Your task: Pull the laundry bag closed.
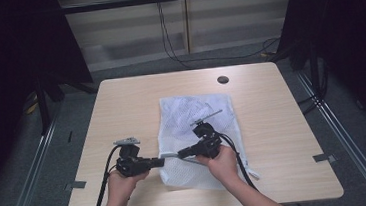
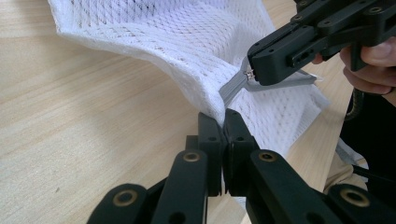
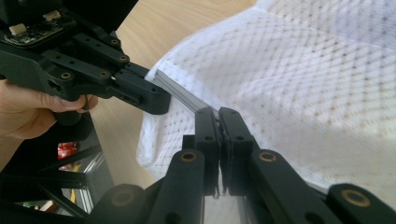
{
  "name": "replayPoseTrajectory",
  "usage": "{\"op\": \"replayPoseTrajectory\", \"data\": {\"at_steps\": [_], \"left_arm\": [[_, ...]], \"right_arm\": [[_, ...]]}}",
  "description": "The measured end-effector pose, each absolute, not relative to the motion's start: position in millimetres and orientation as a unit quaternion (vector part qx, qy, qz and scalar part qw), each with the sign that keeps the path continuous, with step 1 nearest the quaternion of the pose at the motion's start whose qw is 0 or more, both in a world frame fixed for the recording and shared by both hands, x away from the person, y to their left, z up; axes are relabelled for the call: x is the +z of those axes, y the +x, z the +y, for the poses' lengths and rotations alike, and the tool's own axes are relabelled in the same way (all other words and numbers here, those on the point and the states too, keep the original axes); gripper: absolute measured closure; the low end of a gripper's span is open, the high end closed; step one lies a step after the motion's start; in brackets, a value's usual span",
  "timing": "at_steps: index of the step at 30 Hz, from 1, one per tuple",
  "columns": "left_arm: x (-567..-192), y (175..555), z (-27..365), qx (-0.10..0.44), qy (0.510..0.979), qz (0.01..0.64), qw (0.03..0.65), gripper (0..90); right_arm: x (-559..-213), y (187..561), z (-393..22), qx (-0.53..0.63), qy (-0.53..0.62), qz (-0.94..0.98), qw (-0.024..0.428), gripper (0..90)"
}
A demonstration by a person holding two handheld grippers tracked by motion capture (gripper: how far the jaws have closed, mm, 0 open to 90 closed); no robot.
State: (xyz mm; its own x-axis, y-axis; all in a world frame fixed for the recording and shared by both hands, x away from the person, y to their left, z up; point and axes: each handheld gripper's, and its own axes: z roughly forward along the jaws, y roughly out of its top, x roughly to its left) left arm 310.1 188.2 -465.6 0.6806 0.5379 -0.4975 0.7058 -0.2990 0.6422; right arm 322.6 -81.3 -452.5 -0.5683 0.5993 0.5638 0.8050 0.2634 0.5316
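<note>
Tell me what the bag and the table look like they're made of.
Bag: white mesh fabric, probably synthetic; open holes show up close, with a grey zipper strip. Table: pale wood-look top, likely laminate; matte, with fine straight grain.

Mesh bag (image 1: pixel 193 132): near-left portion covered by the right gripper (image 1: pixel 179 154) and right hand (image 1: pixel 222 161) in the high view; contents too fine to tell. In the left gripper view the bag runs off the frame at 12 o'clock. Grey zipper strip (image 2: pixel 233 86): far end hidden behind the right gripper's black body. In the right gripper view, the strip's end sits under the left gripper (image 3: pixel 156 100); mesh at 3 o'clock is blurred. Forearms cut off at 6 o'clock in the high view.
</note>
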Motion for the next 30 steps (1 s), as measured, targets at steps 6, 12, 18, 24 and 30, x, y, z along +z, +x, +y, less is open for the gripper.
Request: {"op": "replayPoseTrajectory", "data": {"at_steps": [6,12,18,24,30], "left_arm": [[-465.6,310.1,187.8,-0.095,0.800,0.389,0.447,88.2],[-465.8,309.6,186.9,-0.097,0.800,0.388,0.447,88.2],[-465.6,309.6,187.0,-0.095,0.804,0.385,0.443,88.2],[-464.7,309.7,189.7,-0.093,0.800,0.389,0.448,88.2],[-464.9,309.8,190.1,-0.093,0.801,0.391,0.444,88.2]], "right_arm": [[-452.0,322.4,-87.7,-0.406,-0.452,-0.784,0.123,86.9],[-452.2,320.1,-88.7,-0.409,-0.447,-0.786,0.122,86.9],[-452.0,318.5,-91.1,-0.407,-0.447,-0.787,0.122,87.0],[-452.1,319.0,-101.3,-0.406,-0.456,-0.784,0.114,86.9],[-453.7,318.6,-104.7,-0.403,-0.458,-0.784,0.116,87.0]]}}
